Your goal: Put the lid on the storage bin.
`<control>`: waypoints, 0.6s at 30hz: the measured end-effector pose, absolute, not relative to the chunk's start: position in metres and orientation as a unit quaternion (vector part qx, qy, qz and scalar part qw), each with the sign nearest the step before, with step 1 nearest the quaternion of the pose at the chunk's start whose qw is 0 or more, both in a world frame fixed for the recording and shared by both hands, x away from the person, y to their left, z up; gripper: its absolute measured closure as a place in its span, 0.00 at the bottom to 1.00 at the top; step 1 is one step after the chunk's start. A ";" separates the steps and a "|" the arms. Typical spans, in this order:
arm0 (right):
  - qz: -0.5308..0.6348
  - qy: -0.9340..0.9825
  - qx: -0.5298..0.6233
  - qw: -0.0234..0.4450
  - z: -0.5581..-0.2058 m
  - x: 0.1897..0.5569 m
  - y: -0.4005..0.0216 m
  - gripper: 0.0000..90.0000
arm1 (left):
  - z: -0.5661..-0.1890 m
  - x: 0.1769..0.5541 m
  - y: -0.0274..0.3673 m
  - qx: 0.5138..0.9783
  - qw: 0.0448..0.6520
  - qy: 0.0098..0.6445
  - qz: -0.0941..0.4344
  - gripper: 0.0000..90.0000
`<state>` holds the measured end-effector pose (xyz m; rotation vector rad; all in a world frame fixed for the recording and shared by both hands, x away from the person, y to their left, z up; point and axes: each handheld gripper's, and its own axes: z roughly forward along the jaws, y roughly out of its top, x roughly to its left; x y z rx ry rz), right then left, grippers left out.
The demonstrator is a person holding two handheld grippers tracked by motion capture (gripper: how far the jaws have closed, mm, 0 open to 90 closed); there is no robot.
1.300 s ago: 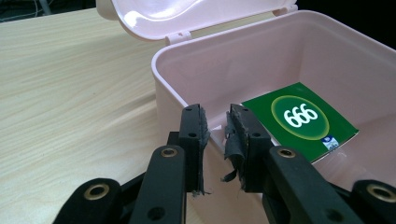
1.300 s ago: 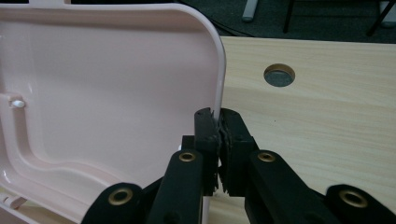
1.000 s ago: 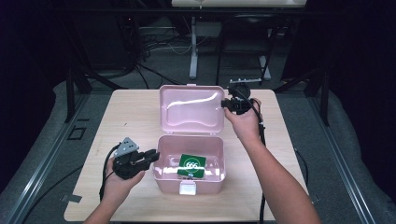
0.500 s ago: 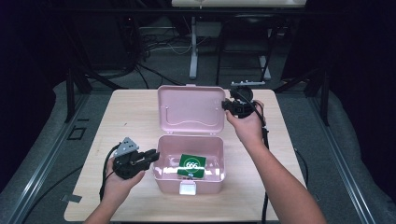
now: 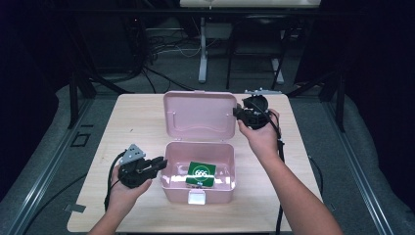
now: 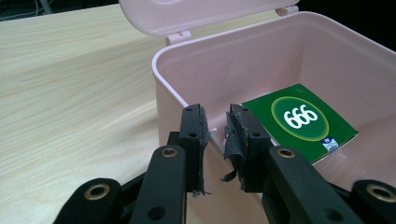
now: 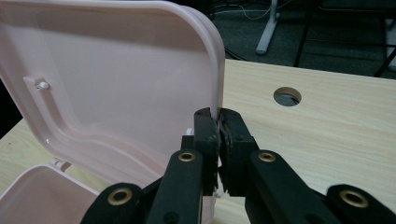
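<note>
Here, from the high view, a pink box (image 5: 198, 183) sits open near my edge of the table (image 5: 142, 122), its lid (image 5: 198, 115) standing up behind it. A green pack (image 5: 200, 175) marked 666 lies flat inside. My left gripper (image 5: 159, 165) is low at the box's left wall, jaw tips at the rim. My right gripper (image 5: 238, 113) is up at the lid's right edge, my right hand (image 5: 262, 134) wrapped round it, its cable trailing down along my forearm

Next, in the left gripper view, my left gripper (image 6: 216, 140) has its jaws a little apart, one on each side of the box (image 6: 261, 65) wall's rim. The worn pads look just clear of the wall rather than pressed on it, so I hold nothing there. The green pack (image 6: 299, 121) lies on the box floor just past my right-hand jaw, tilted slightly in the frame, its white 666 in a ring. The lid (image 6: 187, 14) hinge shows at the top, and bare table (image 6: 70, 84) stretches off to the left

Last, in the right gripper view, my right gripper (image 7: 218, 126) has its jaws pinched on the lid (image 7: 107, 88) edge, the thin rim running down between the pads with hardly a gap. The lid's inner face fills the left, upright and tilted slightly back. A corner of the box (image 7: 37, 193) shows at bottom left. On the table (image 7: 327, 135) beyond is a round hole (image 7: 287, 96)
</note>
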<state>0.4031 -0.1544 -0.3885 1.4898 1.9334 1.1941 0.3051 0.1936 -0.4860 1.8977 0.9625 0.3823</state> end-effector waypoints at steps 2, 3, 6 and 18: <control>0.435 0.694 0.534 0.209 -0.389 0.400 -0.155 0.96 | -0.486 0.305 0.194 0.775 0.471 0.393 0.156 0.84; 0.437 0.694 0.533 0.209 -0.389 0.399 -0.156 0.96 | -0.486 0.305 0.194 0.775 0.471 0.393 0.156 0.84; 0.445 0.691 0.530 0.208 -0.390 0.395 -0.157 0.96 | -0.486 0.305 0.194 0.775 0.470 0.393 0.156 0.84; 0.456 0.690 0.513 0.230 -0.391 0.380 -0.156 0.96 | -0.486 0.304 0.194 0.773 0.471 0.394 0.158 0.84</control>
